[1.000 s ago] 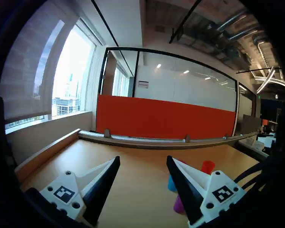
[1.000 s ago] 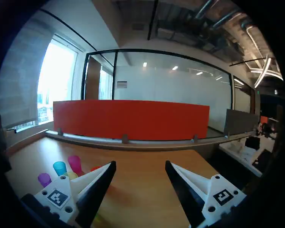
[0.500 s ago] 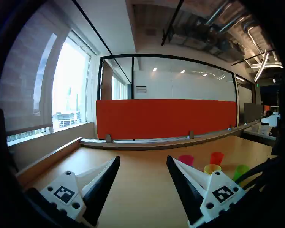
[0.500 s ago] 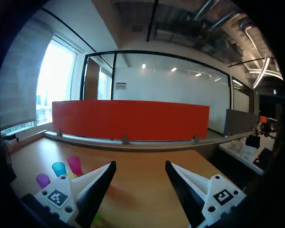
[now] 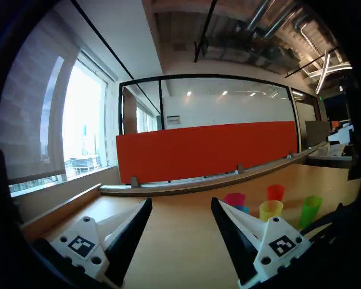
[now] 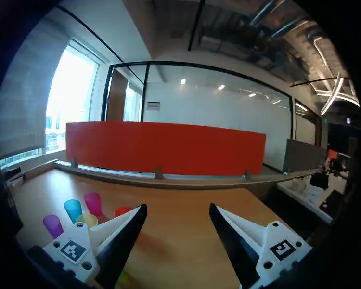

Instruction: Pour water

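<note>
Swung round since a second ago, the left gripper point(image 5: 180, 206) now faces more of the cups: the green cup point(image 5: 311, 208) and yellow cup point(image 5: 270, 210) have come into its view, and the red cup point(image 5: 276, 191) sits higher and clearer than it did. The right gripper point(image 6: 178, 209) has barely shifted. The red cup has just edged out above its left finger.

Under it all runs the long wooden table point(image 5: 180, 250), pale and bare between the fingers. An orange partition point(image 5: 204, 149) stands along its far edge, and a bright window point(image 5: 84, 139) fills the left side of both views.

Both grippers are held over the tabletop with their fingers spread wide, gripping nothing and touching no cup.

In the left gripper view the cups stand upright on the table to the right of that gripper's right finger. The pink cup point(image 5: 234, 198) is closest to the finger and partly hidden by it, the red one is farther back, the yellow is in front of the red, and the green is furthest right. In the right gripper view they stand at lower left, beside that gripper's left finger — the purple cup point(image 6: 52, 224) outermost, the blue cup point(image 6: 73, 209) next, the pink behind, the yellow tucked against the finger's white body. Whether any cup holds water I cannot tell.
</note>
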Action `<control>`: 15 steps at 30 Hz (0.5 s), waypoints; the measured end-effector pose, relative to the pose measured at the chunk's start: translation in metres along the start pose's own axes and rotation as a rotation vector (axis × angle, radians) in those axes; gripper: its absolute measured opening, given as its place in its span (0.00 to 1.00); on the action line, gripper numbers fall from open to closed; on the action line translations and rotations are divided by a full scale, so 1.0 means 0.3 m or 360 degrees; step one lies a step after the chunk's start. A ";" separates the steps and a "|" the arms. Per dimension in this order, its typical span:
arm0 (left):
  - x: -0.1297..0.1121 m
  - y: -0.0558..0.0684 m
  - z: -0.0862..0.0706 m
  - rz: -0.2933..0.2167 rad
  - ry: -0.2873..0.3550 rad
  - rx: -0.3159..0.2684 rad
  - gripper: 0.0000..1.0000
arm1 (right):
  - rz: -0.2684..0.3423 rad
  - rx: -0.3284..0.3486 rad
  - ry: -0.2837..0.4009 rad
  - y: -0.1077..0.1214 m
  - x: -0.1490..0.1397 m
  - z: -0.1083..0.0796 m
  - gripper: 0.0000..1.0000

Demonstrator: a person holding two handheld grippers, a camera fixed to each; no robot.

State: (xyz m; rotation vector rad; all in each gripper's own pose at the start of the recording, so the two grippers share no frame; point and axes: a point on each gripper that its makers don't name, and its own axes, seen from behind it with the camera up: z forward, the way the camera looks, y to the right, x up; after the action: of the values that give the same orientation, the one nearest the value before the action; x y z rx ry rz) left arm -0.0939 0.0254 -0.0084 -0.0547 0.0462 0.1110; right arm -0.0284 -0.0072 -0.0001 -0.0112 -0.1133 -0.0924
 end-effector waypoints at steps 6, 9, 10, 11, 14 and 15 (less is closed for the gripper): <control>-0.050 -0.021 -0.009 0.0001 0.0012 0.0046 0.91 | -0.0006 -0.0012 -0.0008 -0.007 -0.027 -0.007 1.00; -0.076 -0.024 -0.018 -0.0042 0.0020 0.0059 0.90 | -0.0011 -0.0024 -0.0015 -0.012 -0.039 -0.011 1.00; -0.082 -0.026 -0.022 -0.0051 0.0025 0.0065 0.90 | -0.0012 -0.0027 -0.0016 -0.014 -0.042 -0.013 1.00; -0.086 -0.028 -0.025 -0.0059 0.0030 0.0071 0.90 | -0.0013 -0.0030 -0.0017 -0.016 -0.045 -0.014 1.00; -0.100 -0.035 -0.033 -0.0069 0.0049 0.0087 0.90 | -0.0016 -0.0046 -0.0026 -0.014 -0.060 -0.016 1.00; -0.104 -0.038 -0.035 -0.0071 0.0053 0.0092 0.90 | -0.0016 -0.0053 -0.0030 -0.011 -0.065 -0.017 1.00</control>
State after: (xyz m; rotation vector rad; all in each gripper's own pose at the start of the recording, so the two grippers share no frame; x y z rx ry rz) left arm -0.1241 0.0100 -0.0169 0.0001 0.0816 0.0644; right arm -0.0473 -0.0089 -0.0073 -0.0444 -0.1304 -0.1045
